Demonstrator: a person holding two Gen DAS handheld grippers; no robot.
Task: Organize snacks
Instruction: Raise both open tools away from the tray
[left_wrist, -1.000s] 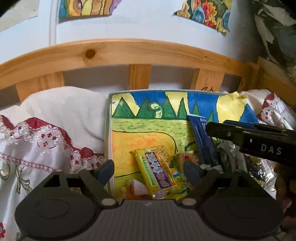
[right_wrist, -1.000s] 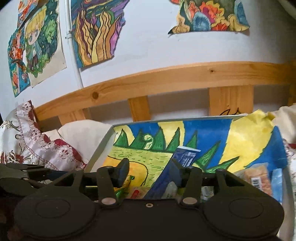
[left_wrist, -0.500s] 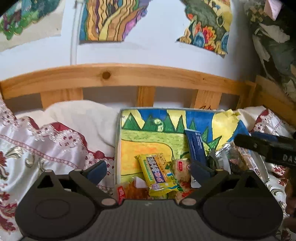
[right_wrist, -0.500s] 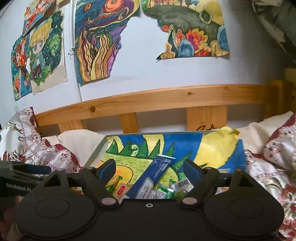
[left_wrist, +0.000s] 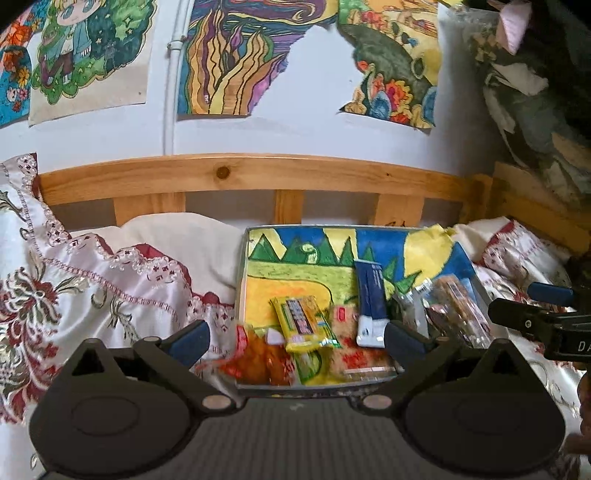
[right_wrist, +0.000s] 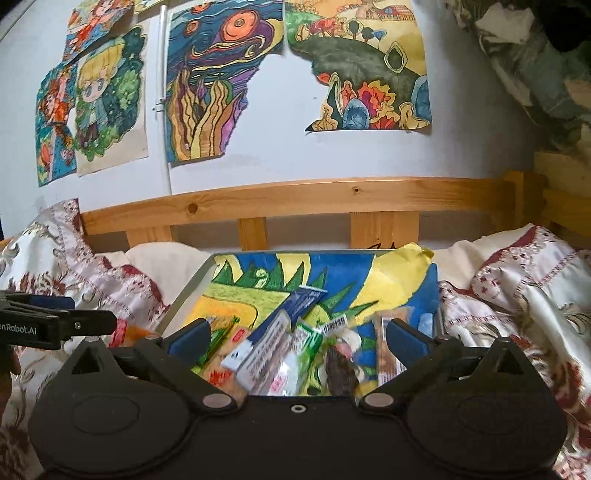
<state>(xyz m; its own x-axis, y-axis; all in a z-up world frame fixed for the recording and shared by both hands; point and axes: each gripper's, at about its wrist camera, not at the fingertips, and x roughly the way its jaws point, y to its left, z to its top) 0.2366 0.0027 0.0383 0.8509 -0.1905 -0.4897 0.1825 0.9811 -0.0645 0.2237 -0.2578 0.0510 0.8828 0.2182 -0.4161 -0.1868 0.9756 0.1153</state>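
Mostly the snacks lie heaped at the near end of a shallow grey tray (left_wrist: 242, 295) whose floor is covered by a painted sheet (left_wrist: 295, 266) of green peaks, blue sky and yellow ground. In the left wrist view a yellow packet (left_wrist: 301, 323) with a purple label lies tilted at about 12 o'clock from the left gripper (left_wrist: 295, 341), resting on other packets; an orange-red packet (left_wrist: 258, 360) sits at its 7 o'clock, and a pale packet with red print (left_wrist: 351, 350) at its 3 o'clock. A dark blue bar with a white end (left_wrist: 371, 301) lies lengthwise further in, toward 1 o'clock, and clear-wrapped brown snacks (left_wrist: 458, 302) crowd the tray's right wall.

Both tools stand wide and hold nothing. The left gripper hangs just before the tray's near edge, its blue-padded fingers (left_wrist: 190, 338) spread outside the pile. The right gripper (right_wrist: 297, 339) hovers likewise, with the blue bar (right_wrist: 291, 314), a green-and-white packet (right_wrist: 304, 347) and a dark wrapped piece (right_wrist: 341, 369) lying between its fingers in that view.

Around the tray, embroidered white-and-red bedding (left_wrist: 92, 288) bunches up at 9 o'clock and again at 3 o'clock. A wooden bed rail (left_wrist: 258, 173) crosses at 12 o'clock, with coloured drawings (right_wrist: 218, 85) taped to the white wall above it.
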